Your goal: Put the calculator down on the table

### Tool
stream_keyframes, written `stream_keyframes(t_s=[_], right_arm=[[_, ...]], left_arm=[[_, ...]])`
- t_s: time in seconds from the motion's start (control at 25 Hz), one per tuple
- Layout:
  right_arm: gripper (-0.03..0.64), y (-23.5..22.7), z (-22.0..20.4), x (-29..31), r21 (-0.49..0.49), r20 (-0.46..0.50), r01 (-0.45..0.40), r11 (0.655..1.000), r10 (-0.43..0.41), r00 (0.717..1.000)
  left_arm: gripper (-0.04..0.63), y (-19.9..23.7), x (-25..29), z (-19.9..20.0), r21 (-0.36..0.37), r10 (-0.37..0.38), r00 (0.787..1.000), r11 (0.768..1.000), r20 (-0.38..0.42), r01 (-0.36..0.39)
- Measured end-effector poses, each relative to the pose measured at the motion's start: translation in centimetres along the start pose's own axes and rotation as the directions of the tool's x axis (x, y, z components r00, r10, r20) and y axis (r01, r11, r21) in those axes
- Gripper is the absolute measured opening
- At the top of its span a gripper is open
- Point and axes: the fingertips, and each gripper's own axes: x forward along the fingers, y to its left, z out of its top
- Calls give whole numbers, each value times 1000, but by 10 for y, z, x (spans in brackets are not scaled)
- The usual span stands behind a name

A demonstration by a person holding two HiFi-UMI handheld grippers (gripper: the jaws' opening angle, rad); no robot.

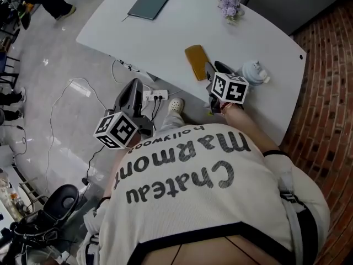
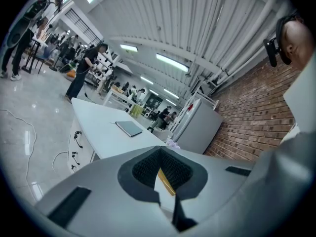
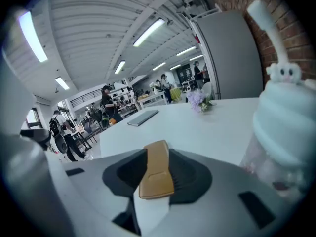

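The tan calculator [image 1: 196, 62] lies flat on the white table [image 1: 165, 37], near its front edge. My right gripper [image 1: 213, 72] hovers at the calculator's near end, jaws partly apart, pads not pressing on it. In the right gripper view the calculator [image 3: 156, 169] shows through the gap of the right gripper [image 3: 152, 204], with bare tabletop below it. My left gripper [image 1: 133, 94] hangs off the table's front edge over the floor, holding nothing. Through the narrow gap of the left gripper [image 2: 166, 197], a sliver of the calculator [image 2: 166, 180] is visible.
A grey notebook [image 1: 150, 4] lies at the table's far left. Purple flowers [image 1: 229, 5] stand at the far edge. A pale blue bottle [image 1: 252, 70] stands just right of my right gripper. A power strip [image 1: 155, 96] and cables lie on the floor under the table. Brick flooring runs along the right.
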Motion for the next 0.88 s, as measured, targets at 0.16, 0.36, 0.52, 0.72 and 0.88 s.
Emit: stream_keyframes(t_s=[0.16,0.36,0.52,0.72,0.88], right_arm=[[75,9,11,-24,17,78,-45,999,43,996],[0,21,17,-50,77,146,-110,991,98,984],[2,38,25,-64,137,178,-198,970,173,969],[3,65,43,-80,181,215,-322,929,282,935],[3,84,63,-97,179,256,-383,906,333,908]], left_arm=[[3,-11,-12,-7,2,4,1000,1000,14,-4],[3,-27,-25,-9,6,3,999,1000,41,-3],[3,-36,-32,-6,23,-5,999,1000,52,4],[3,-49,-30,1,40,-30,997,999,71,27],[3,-63,-28,7,55,-62,995,997,74,58]])
